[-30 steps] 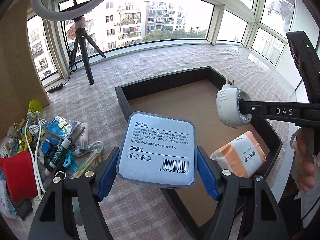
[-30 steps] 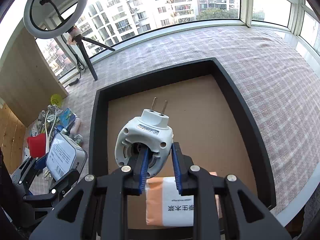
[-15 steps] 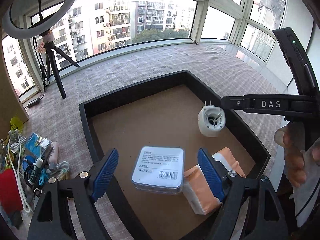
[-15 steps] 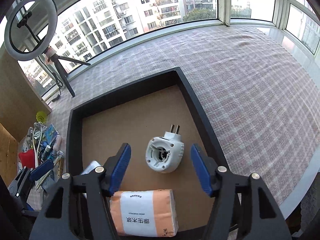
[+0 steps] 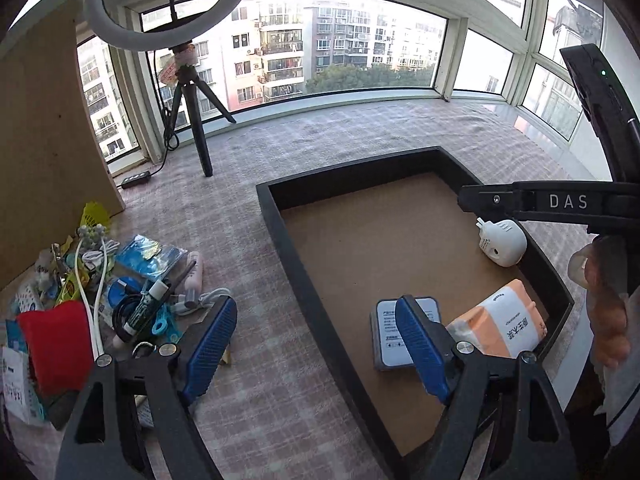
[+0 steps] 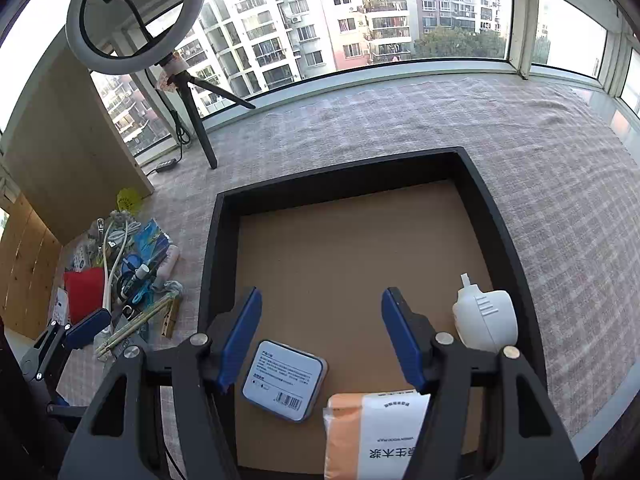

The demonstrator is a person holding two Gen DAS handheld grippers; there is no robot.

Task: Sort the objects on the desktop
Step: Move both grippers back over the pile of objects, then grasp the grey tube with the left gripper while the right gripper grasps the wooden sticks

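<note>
A black tray (image 5: 296, 236) (image 6: 212, 248) with a brown floor lies on the checked cloth. In it lie a grey tin with a white label (image 5: 386, 334) (image 6: 284, 380), an orange tissue pack (image 5: 500, 322) (image 6: 376, 432) and a white plug-in device (image 5: 502, 242) (image 6: 486, 316). My left gripper (image 5: 316, 350) is open and empty above the tray's left wall. My right gripper (image 6: 320, 340) is open and empty above the tray's near part. A pile of small objects (image 5: 120, 284) (image 6: 124, 280) lies left of the tray.
A ring light on a tripod (image 5: 192, 120) (image 6: 188, 92) stands at the back left by the window. A wooden board (image 5: 44, 140) stands at the left. A power strip (image 5: 136, 179) lies on the cloth near the tripod.
Both grippers opened and let go: the tin and the white plug-in device now lie in the tray. Both grippers then drew back; the left one swung toward the pile.
</note>
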